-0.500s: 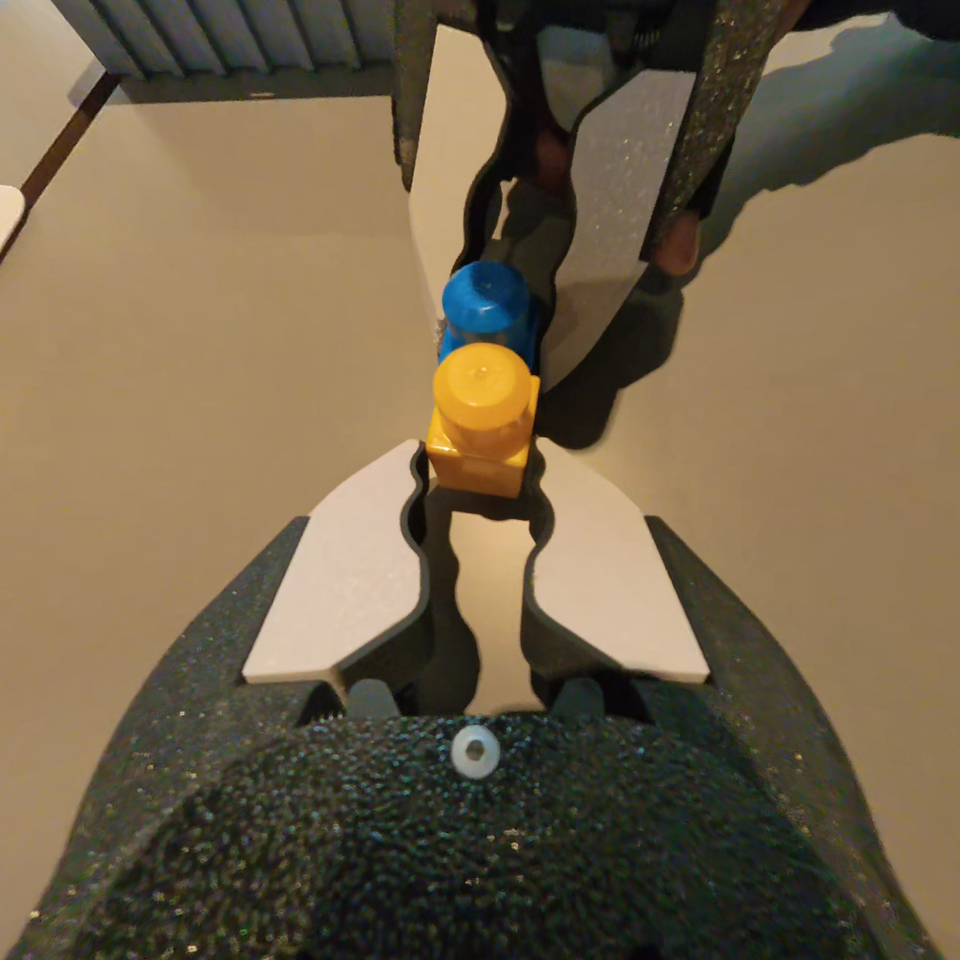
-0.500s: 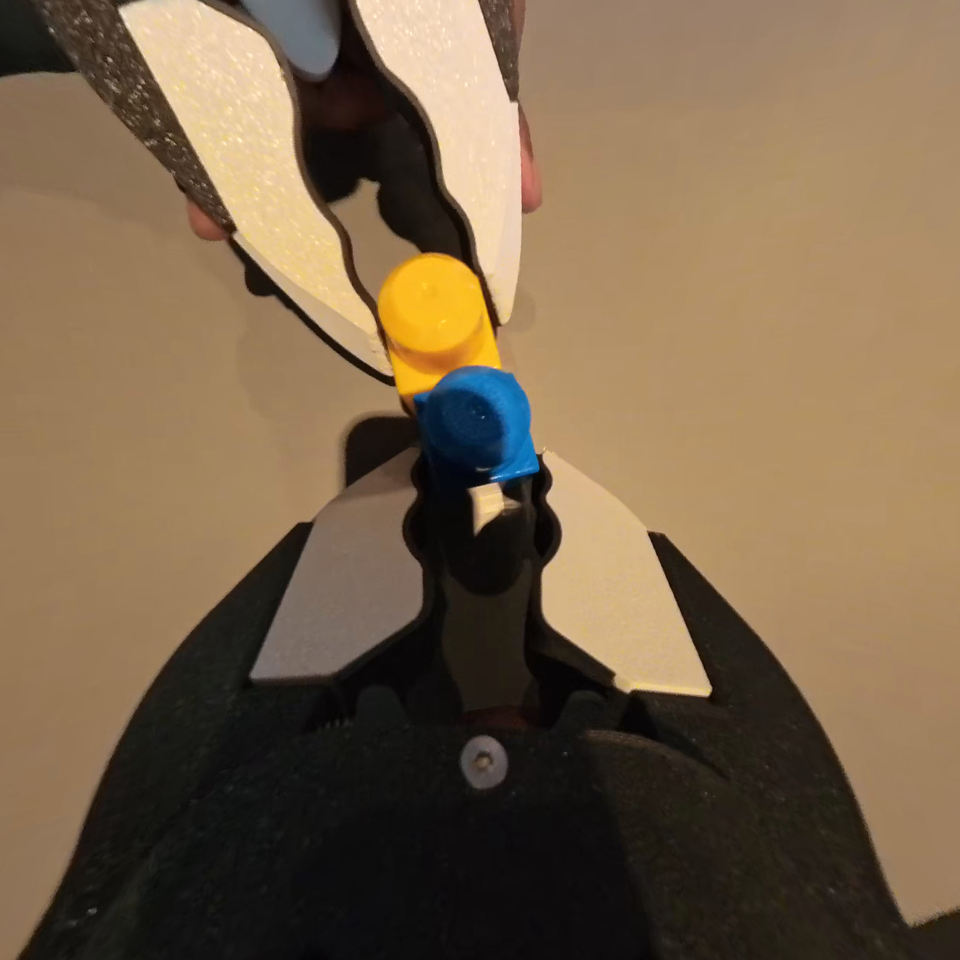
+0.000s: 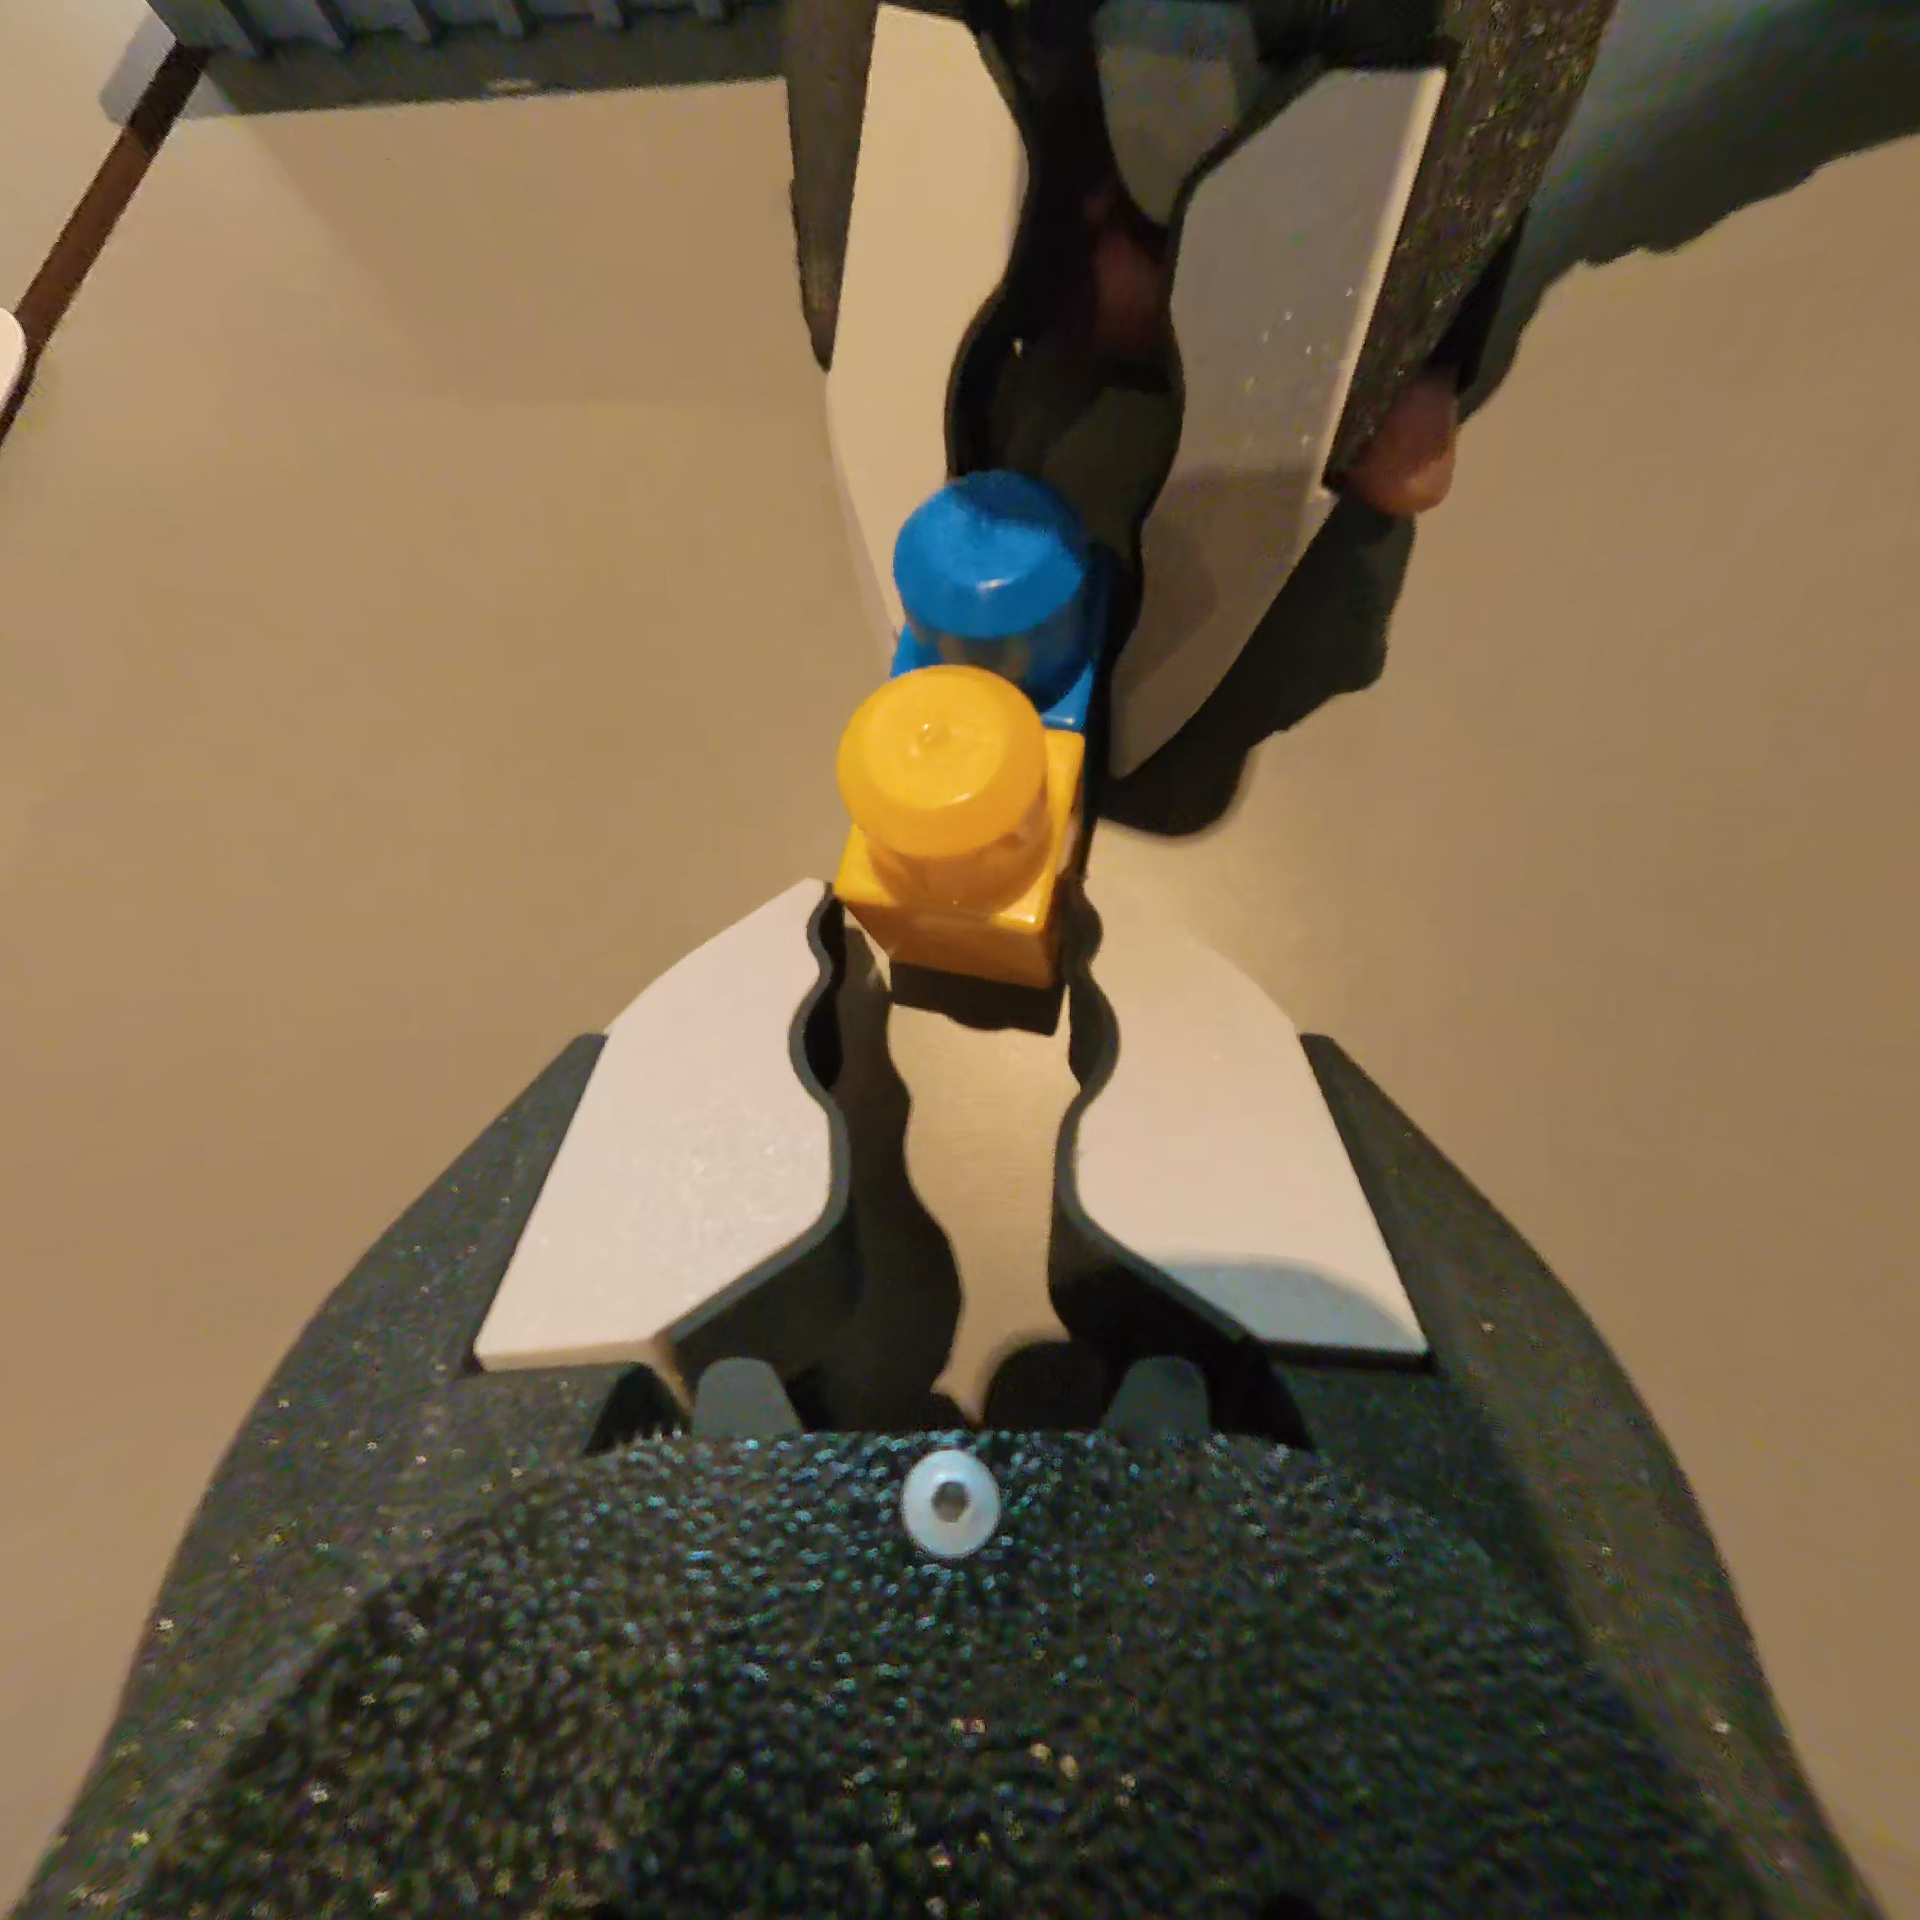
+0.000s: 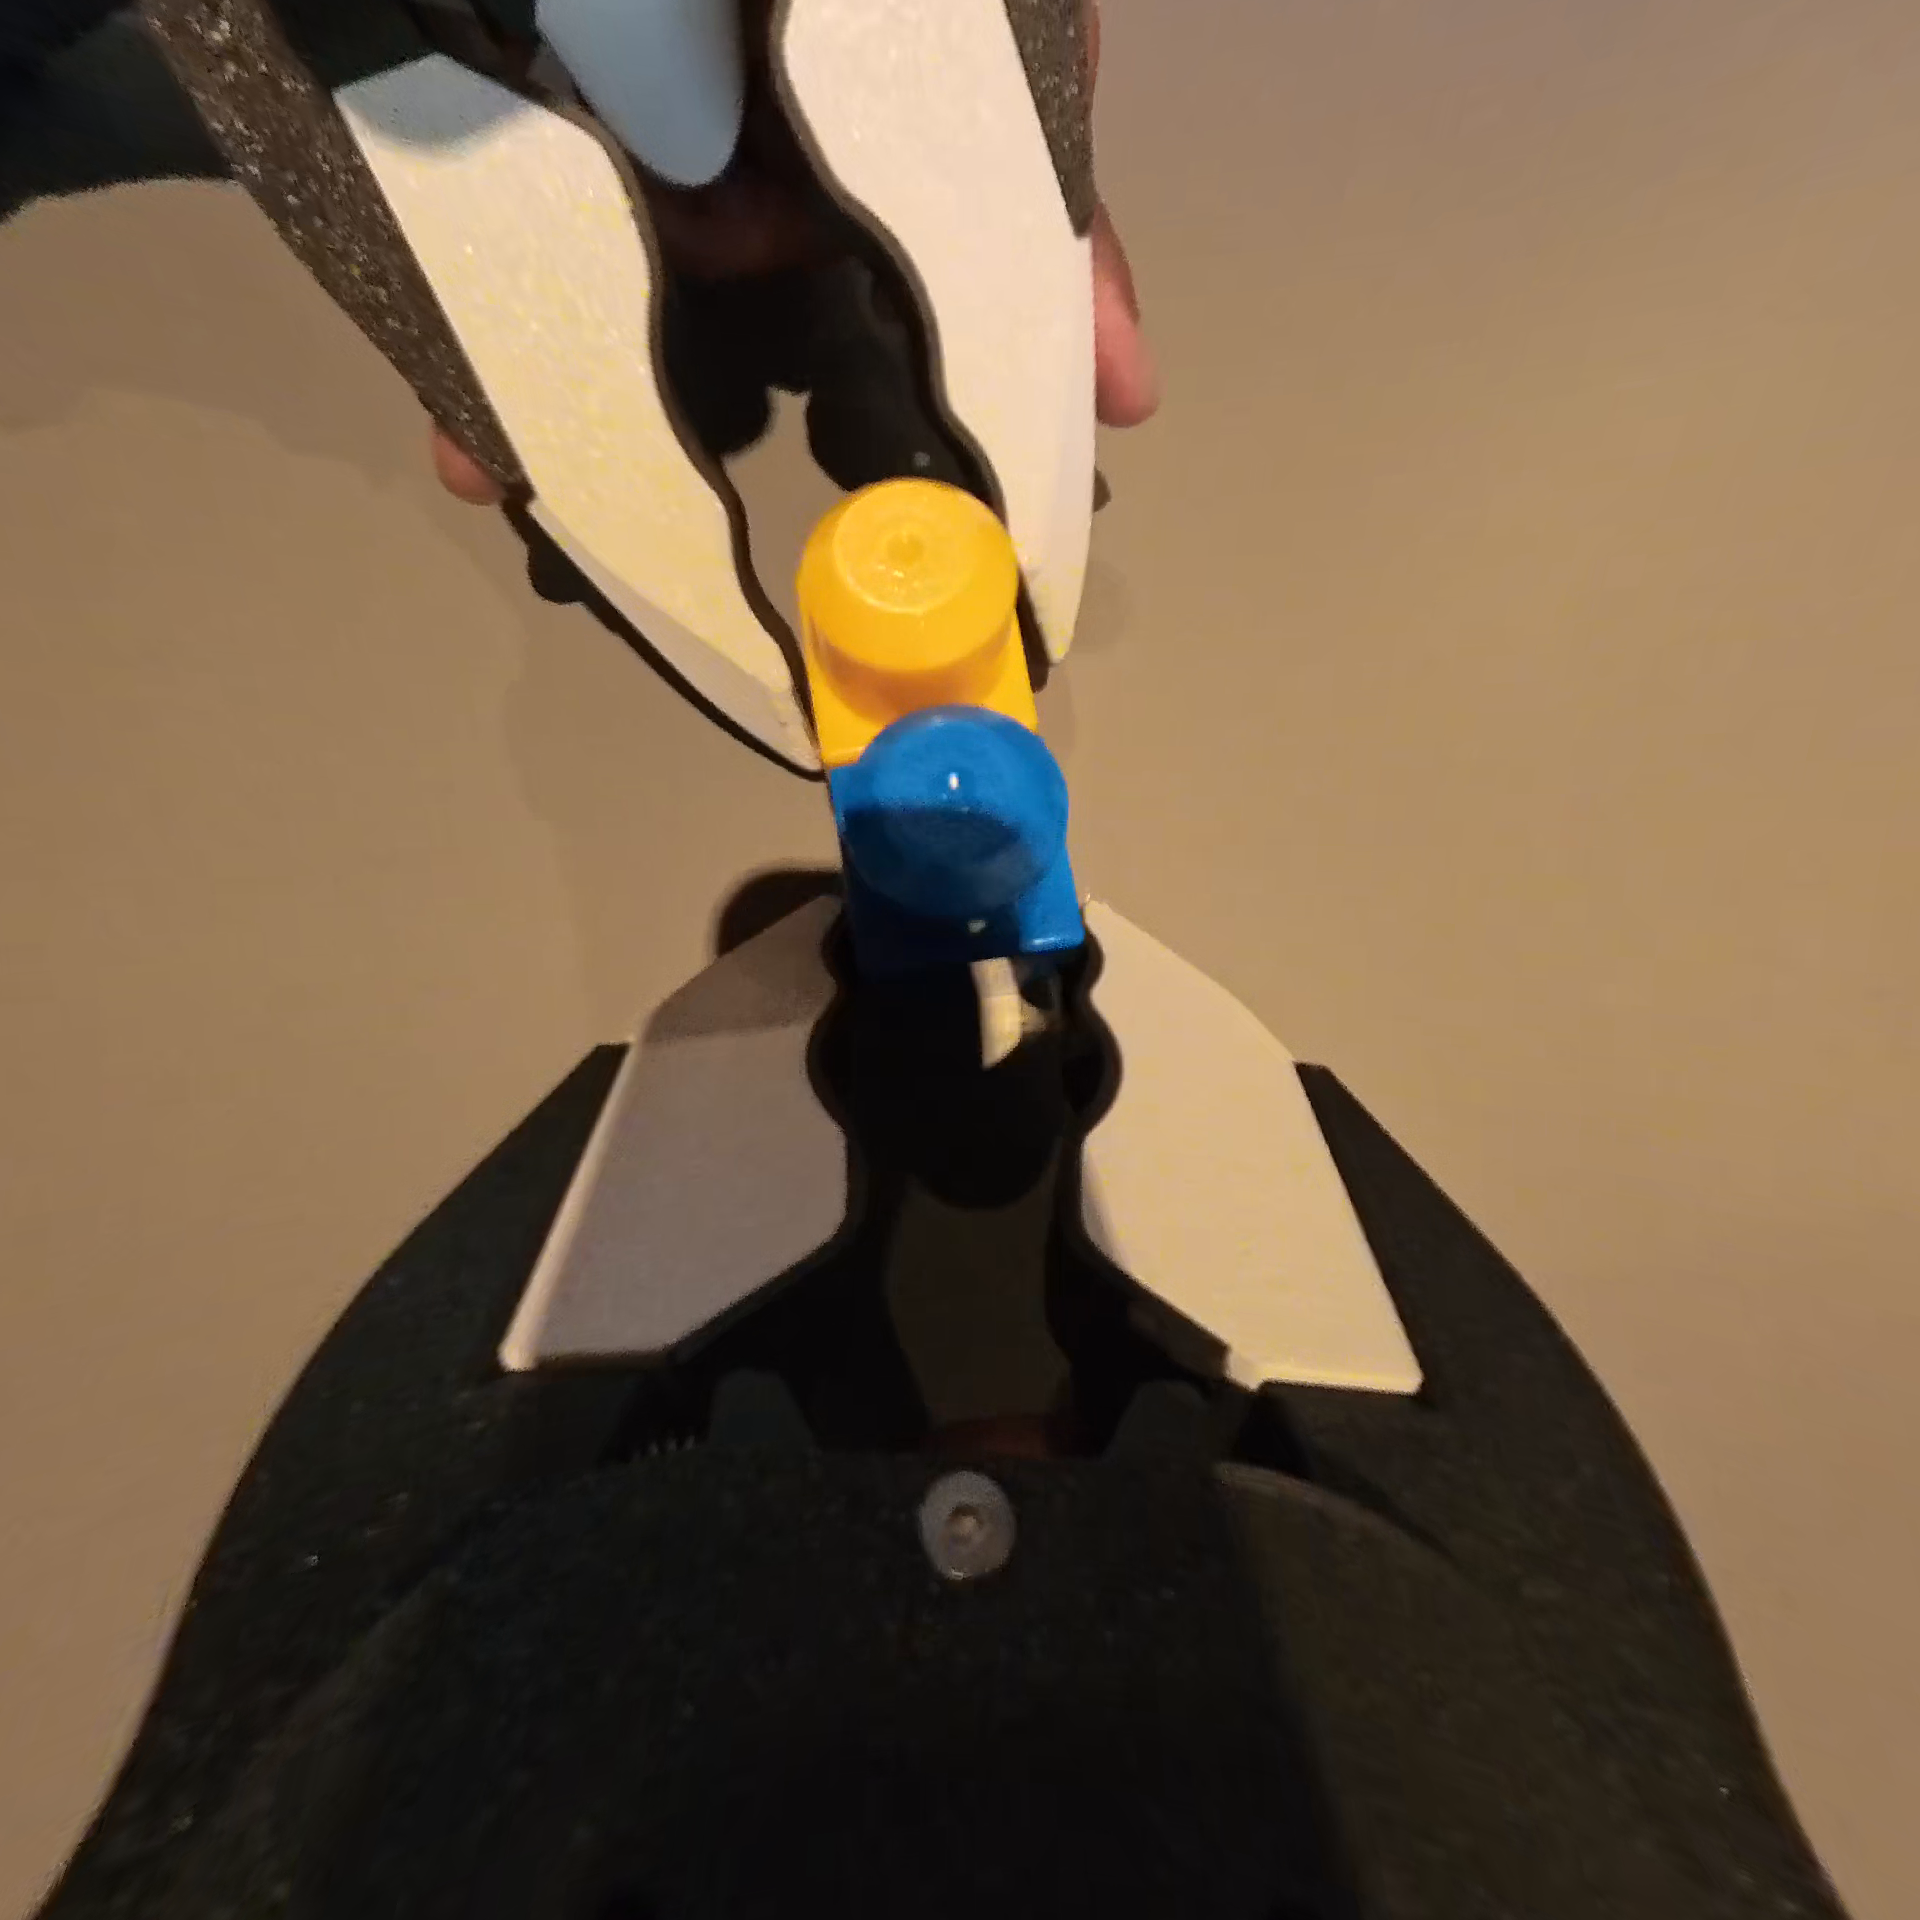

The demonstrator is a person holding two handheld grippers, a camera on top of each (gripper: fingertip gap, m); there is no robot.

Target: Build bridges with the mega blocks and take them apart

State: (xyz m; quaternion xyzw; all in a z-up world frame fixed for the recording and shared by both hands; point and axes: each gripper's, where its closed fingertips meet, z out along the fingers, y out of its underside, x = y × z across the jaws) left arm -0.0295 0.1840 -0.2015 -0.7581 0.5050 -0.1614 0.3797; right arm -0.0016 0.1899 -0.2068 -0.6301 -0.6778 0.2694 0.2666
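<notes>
- On my left wrist view the yellow block (image 3: 951, 831) looks like glossy moulded plastic, its stud top catching a soft highlight.
- I see the blue block (image 3: 992, 582) as the same smooth, shiny plastic, with a bright glint on its stud in the right wrist view.
- My left gripper (image 3: 951, 925) has a black, rough, grainy body that sparkles slightly; its fingers (image 3: 707, 1122) carry matt pale-grey faces, finely textured.
- My right gripper (image 4: 961, 935) shows the same coarse black shell and matt whitish finger faces.
- I read the table (image 3: 364, 623) as a smooth, matt beige surface.
</notes>
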